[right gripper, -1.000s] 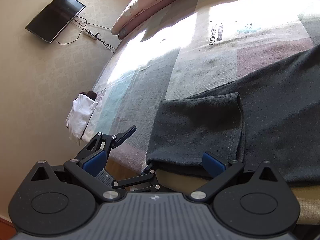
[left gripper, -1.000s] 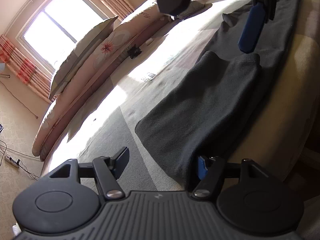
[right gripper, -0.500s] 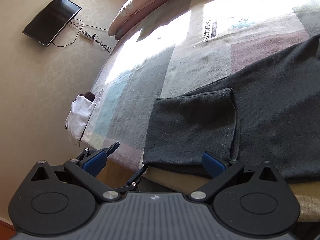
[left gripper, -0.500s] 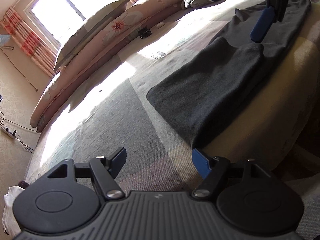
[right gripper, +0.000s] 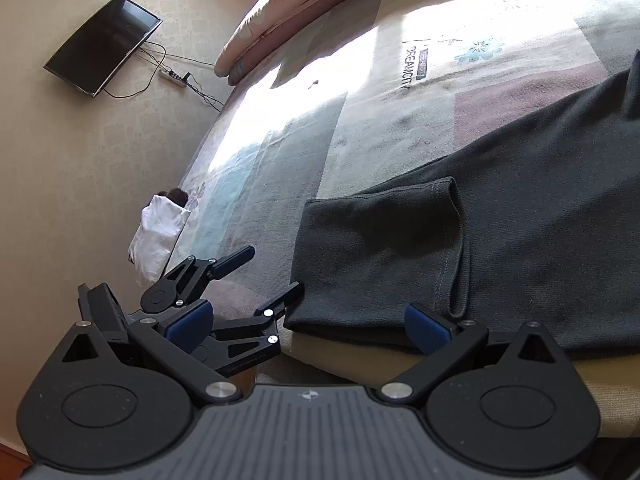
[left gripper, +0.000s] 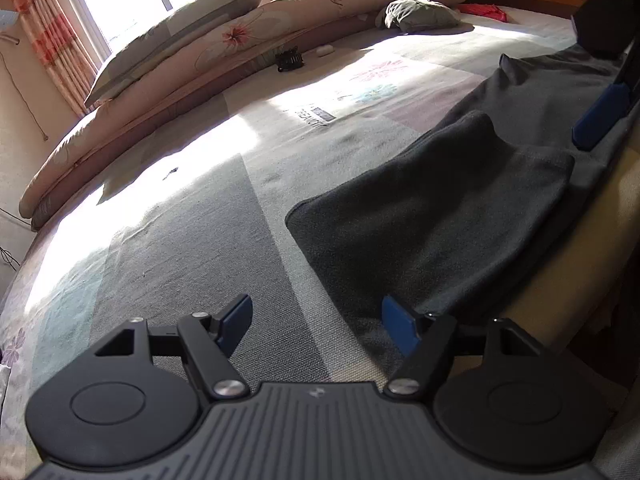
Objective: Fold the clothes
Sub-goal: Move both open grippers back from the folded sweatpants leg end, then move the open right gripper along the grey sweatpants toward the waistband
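A dark grey garment [left gripper: 432, 232] lies along the bed's near edge, its end folded back over itself with the stitched hem [right gripper: 454, 240] on top. My left gripper [left gripper: 318, 324] is open over bare bedspread, just left of the garment's near corner, with nothing between its fingers. In the right wrist view the left gripper [right gripper: 260, 280] hangs at the bed's edge beside that corner. My right gripper [right gripper: 308, 324] stands wide open at the bed's edge, in front of the folded end; its pads touch no cloth. One of its blue pads [left gripper: 598, 120] hovers above the garment.
The patchwork bedspread [left gripper: 192, 240] stretches left and back to long pillows [left gripper: 224, 40] under a window. A black hair clip [left gripper: 290, 58], a crumpled grey cloth [left gripper: 420, 14] and a red item [left gripper: 482, 10] lie far back. A white cloth [right gripper: 158, 236] hangs off the bed's corner; a TV [right gripper: 104, 44] hangs on the wall.
My left gripper has rolled and drawn to the left, off the garment's near corner and over bare bedspread. The right gripper and the garment have stayed put.
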Demonstrator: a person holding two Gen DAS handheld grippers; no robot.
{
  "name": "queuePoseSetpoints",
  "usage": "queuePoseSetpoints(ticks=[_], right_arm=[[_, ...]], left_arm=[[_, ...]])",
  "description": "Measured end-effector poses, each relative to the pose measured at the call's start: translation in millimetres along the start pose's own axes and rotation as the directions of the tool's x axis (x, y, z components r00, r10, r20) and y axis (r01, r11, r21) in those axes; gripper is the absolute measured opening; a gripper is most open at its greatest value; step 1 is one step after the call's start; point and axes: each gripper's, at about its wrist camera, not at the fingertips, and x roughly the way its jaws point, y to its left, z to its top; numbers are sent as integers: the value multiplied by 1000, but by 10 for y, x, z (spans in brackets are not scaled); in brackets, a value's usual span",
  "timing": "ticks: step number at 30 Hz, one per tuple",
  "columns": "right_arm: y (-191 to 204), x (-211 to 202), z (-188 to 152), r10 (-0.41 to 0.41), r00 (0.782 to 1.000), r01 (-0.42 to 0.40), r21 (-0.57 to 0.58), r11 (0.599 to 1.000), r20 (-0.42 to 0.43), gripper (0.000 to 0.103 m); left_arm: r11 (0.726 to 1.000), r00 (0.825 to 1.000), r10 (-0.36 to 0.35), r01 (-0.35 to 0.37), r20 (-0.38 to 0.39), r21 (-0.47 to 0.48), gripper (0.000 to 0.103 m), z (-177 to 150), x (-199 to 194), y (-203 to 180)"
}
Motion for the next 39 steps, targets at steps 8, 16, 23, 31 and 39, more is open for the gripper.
queuePoseSetpoints(ticks=[8, 16, 23, 31, 39], right_arm=[[-32, 60, 55, 59, 998, -59, -58, 997, -9, 103], [-46, 526, -5, 15, 994, -45, -288, 957, -105, 103], [-447, 428, -55, 139, 988, -147, -153, 977, -60, 103], [-381, 450, -104, 122, 991, -130, -217, 968, -52, 103], [-365, 448, -128, 120, 992, -127, -237, 963, -41, 103]], left_arm=[[921, 952, -262, 295, 156, -254, 73, 376, -114, 560], [751, 889, -450, 427, 82, -503, 68, 321, 645, 668], [711, 855, -505, 488, 116, -506, 70, 548, 548, 609], [609, 744, -661, 610, 101, -507, 74, 792, 900, 144], [602, 720, -679, 658, 144, -452, 79, 944, 741, 55]])
